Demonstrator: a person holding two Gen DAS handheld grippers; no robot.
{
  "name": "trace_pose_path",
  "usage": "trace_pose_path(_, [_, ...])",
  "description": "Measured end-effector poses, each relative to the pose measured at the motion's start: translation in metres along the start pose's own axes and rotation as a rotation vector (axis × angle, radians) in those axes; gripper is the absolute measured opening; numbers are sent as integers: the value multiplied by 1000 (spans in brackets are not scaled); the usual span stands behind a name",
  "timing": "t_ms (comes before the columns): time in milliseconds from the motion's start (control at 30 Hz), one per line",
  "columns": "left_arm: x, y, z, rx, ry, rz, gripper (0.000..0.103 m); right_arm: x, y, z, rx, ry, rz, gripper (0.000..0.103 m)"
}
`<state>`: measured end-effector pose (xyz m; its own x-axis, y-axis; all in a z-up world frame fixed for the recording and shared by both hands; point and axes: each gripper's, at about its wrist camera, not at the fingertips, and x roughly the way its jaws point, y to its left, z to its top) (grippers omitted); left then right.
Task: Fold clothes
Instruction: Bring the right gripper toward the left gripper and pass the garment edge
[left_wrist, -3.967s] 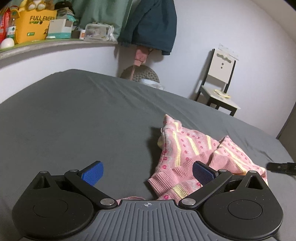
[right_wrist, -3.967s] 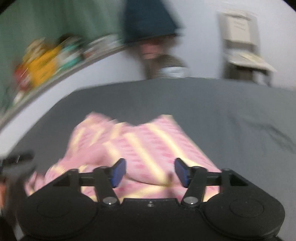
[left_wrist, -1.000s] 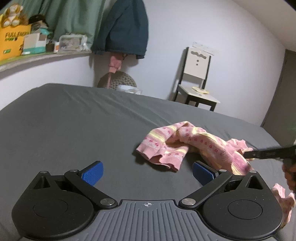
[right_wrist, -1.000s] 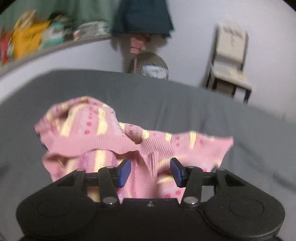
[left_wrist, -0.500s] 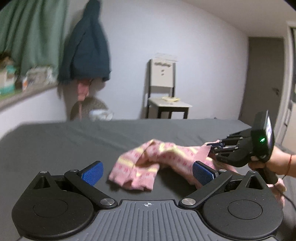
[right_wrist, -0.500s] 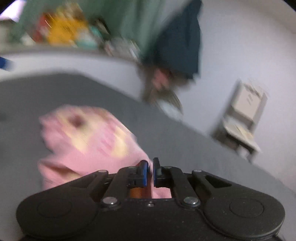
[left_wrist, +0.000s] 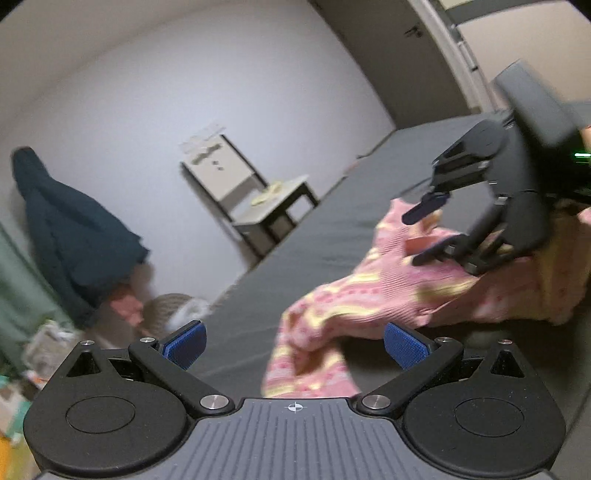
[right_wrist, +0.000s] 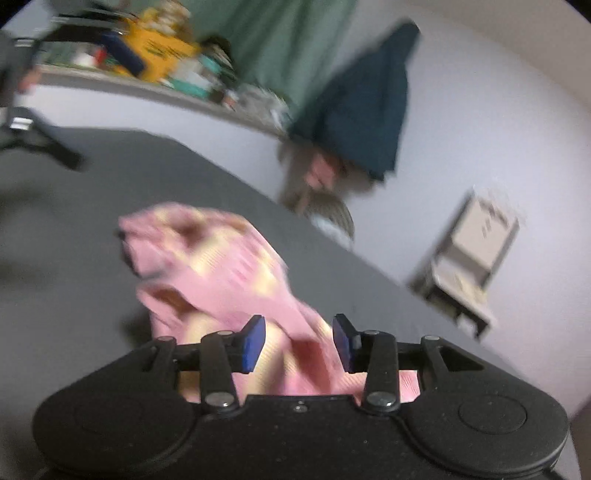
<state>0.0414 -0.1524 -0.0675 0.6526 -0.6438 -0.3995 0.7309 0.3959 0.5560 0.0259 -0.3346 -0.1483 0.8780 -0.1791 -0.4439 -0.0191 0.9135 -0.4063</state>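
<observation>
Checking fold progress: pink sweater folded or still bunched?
Bunched. The pink sweater lies crumpled in uneven humps on the gray bed, with no flat, squared layers.

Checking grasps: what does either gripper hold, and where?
Nothing. Left gripper is open; right gripper is opening, pink garment between unpressed pads.

Each camera sits on its own gripper and looks forward along the two fingers, slightly downward, close over the grey bed (left_wrist: 288, 236). The left view is tilted strongly and faces the chair (left_wrist: 243, 195) at the white wall. The right view, blurred, faces the shelf (right_wrist: 155, 85). Both views share the pink garment (left_wrist: 388, 291), the dark coat (right_wrist: 362, 99) and the chair.
</observation>
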Motion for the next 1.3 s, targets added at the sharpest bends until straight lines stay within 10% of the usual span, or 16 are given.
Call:
trace_pose_path(200, [11, 7, 0, -148, 38, -75, 103, 51, -19, 1, 74, 120, 34, 36])
trace_pose_path(333, [19, 17, -5, -269, 35, -95, 103, 73, -29, 6, 193, 152, 43, 6])
trace_pose_path(533, [15, 11, -7, -119, 15, 33, 103, -1, 4, 15, 50, -189, 82, 6])
trace_pose_path(633, [1, 9, -7, -58, -26, -30, 103, -37, 36, 11, -81, -281, 193, 6])
trace_pose_path(767, [-8, -6, -9, 136, -34, -70, 103, -48, 70, -2, -246, -271, 208, 6])
trace_pose_path(1033, [3, -71, -49, 969, -30, -50, 103, -43, 89, -10, -321, -254, 160, 6])
trace_pose_path(1167, [9, -82, -51, 1004, -46, -118, 99, -49, 93, -10, -356, -273, 162, 6])
trace_pose_path(1300, [12, -91, -47, 1020, -52, -149, 67, -57, 100, -20, -405, -285, 159, 6])
